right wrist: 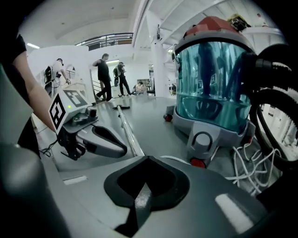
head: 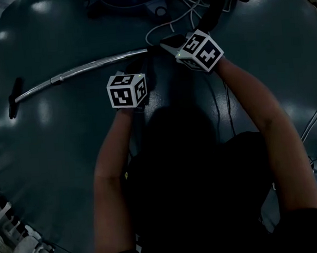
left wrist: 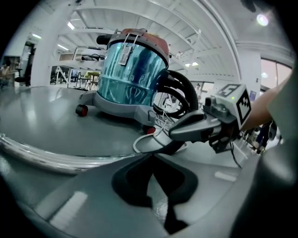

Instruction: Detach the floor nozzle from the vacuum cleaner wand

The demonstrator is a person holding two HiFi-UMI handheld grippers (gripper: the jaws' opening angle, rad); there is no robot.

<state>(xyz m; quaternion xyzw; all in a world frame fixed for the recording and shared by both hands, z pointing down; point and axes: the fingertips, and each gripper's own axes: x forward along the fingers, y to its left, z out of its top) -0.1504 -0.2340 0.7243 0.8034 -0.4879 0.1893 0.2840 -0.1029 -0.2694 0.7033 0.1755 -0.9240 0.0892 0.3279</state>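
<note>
The chrome wand lies on the dark floor, with the black floor nozzle on its far left end. My left gripper hovers over the wand's right end, jaws shut with nothing between them. In the left gripper view the wand curves past just left of that gripper's closed tips. My right gripper is a little further right, also shut and empty. In the right gripper view its tips meet, and the wand runs away towards the distant nozzle, beside the left gripper.
The teal canister vacuum with a red lid stands just beyond the grippers on small wheels. Its black hose and a loose white cord lie by it. Several people stand far off in the hall.
</note>
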